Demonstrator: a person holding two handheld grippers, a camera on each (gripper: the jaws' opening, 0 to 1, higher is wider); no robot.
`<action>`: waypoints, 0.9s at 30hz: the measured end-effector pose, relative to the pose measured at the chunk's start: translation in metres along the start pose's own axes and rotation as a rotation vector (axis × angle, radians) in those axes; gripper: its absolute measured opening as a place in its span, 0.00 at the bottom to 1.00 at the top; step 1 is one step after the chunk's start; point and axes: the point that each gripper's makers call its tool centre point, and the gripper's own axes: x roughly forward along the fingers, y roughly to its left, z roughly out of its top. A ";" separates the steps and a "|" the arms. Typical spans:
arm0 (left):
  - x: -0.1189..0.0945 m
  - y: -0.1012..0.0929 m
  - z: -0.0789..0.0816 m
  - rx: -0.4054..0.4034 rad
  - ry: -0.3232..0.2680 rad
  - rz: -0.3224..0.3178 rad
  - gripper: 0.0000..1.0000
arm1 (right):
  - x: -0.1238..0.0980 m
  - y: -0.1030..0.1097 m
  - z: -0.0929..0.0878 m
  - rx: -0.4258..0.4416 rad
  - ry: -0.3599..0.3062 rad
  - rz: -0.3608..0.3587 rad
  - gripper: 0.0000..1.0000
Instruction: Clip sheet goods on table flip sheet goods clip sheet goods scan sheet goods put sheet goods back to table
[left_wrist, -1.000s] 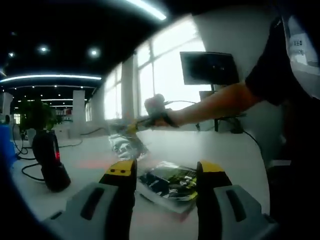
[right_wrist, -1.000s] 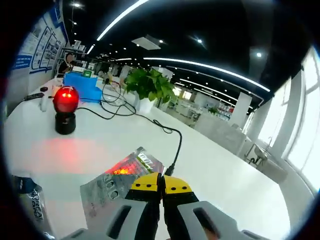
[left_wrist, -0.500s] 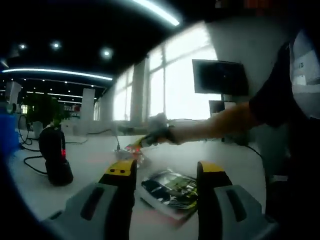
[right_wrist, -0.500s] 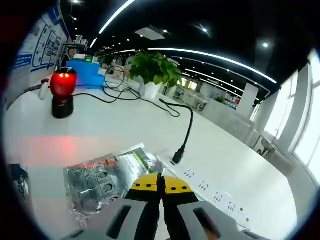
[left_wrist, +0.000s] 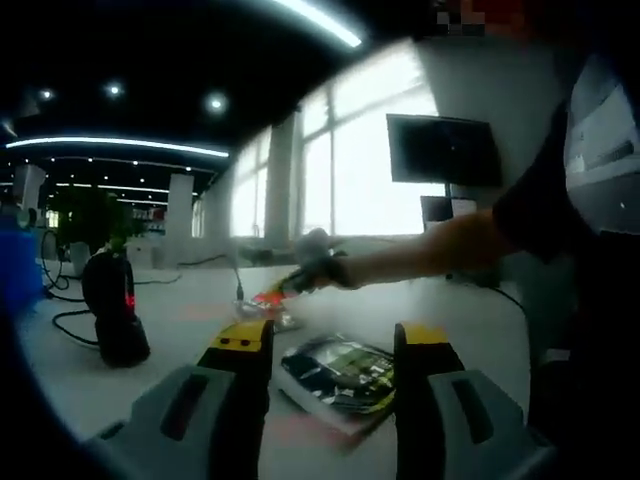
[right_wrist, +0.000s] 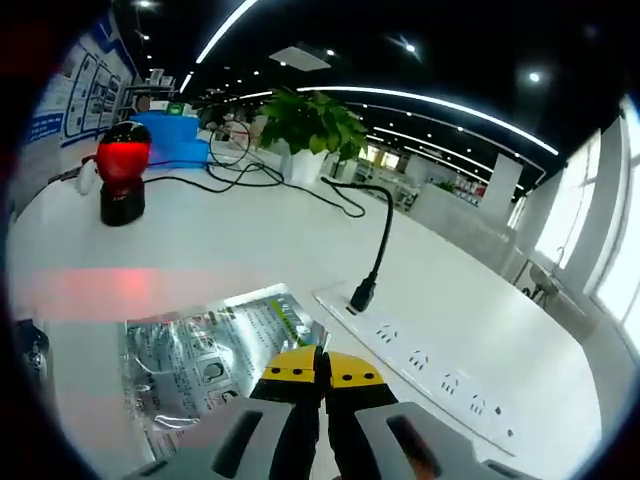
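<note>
Fingers of the left gripper (left_wrist: 332, 350) stand wide apart, empty; a dark glossy packet (left_wrist: 340, 368) lies on the white counter (left_wrist: 180, 340) between them, at lower centre. Right gripper (right_wrist: 320, 366) fingers are pressed together on the silver foil sheet packet (right_wrist: 205, 350), which spreads left of them at lower left.

A: Left gripper view: dim, soft. Tall bright windows (left_wrist: 350, 150) blow out white; the person's outstretched arm (left_wrist: 440, 245) reads blurred, perhaps motion.

B: Right gripper view: sharper. Curved white ceiling light strips (right_wrist: 420, 100) overhead; red glow on the white tabletop (right_wrist: 150, 285); glare on the crinkled silver foil sachet (right_wrist: 200, 355). Fisheye bends edges.
</note>
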 end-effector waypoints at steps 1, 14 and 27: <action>0.000 0.001 -0.001 0.002 0.004 0.003 0.41 | -0.001 0.001 0.001 0.001 -0.008 0.003 0.00; 0.003 0.000 -0.005 0.020 0.028 0.007 0.41 | 0.011 -0.002 -0.004 0.024 -0.012 -0.011 0.00; 0.004 0.001 -0.005 0.026 0.023 0.011 0.41 | -0.004 -0.033 -0.001 0.102 -0.072 -0.081 0.16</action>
